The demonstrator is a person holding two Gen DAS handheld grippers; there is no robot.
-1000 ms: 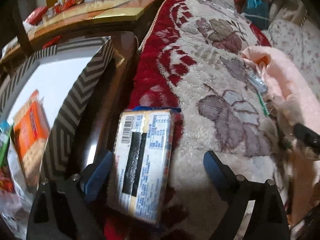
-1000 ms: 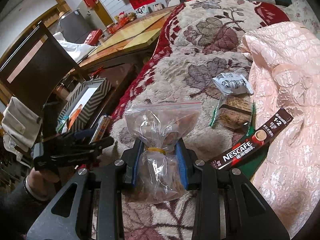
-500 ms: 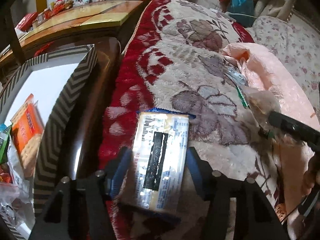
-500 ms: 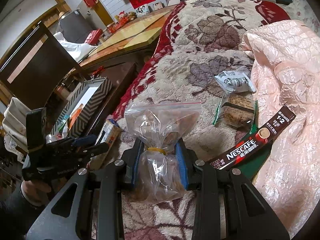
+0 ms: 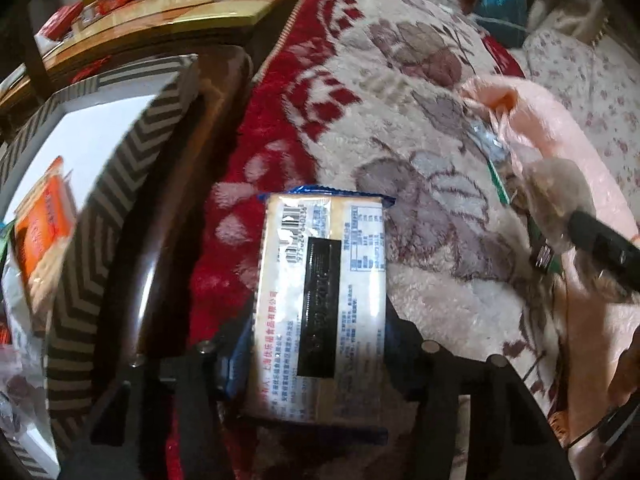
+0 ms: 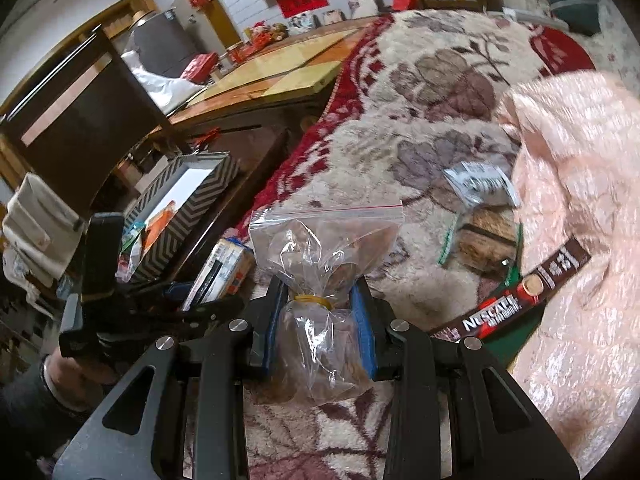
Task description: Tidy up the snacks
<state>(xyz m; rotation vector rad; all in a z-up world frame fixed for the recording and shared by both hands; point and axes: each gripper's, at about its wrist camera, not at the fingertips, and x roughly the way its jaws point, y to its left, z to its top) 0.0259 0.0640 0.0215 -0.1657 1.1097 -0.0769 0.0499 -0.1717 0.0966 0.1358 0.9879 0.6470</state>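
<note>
My left gripper (image 5: 316, 344) is shut on a cracker pack (image 5: 324, 300), its barcode side up, held over the red and cream floral blanket (image 5: 400, 92). The pack also shows in the right wrist view (image 6: 224, 272). My right gripper (image 6: 320, 320) is shut on a clear zip bag of brown snacks (image 6: 324, 252) tied with a yellow band. The chevron-striped box (image 5: 104, 216) stands to the left, with an orange snack pack (image 5: 40, 232) inside. The box also shows in the right wrist view (image 6: 188, 200).
On the blanket lie a grey sachet (image 6: 480, 184), a brown snack packet (image 6: 484, 240) and a Nescafe stick (image 6: 516, 300). A pink quilt (image 6: 580, 200) covers the right. A wooden table (image 6: 280, 68) and a dark chair (image 6: 68, 112) stand behind the box.
My left gripper has closed its fingers on the cracker pack and lifted it slightly. My right gripper keeps hold of the zip bag, nearly still.
</note>
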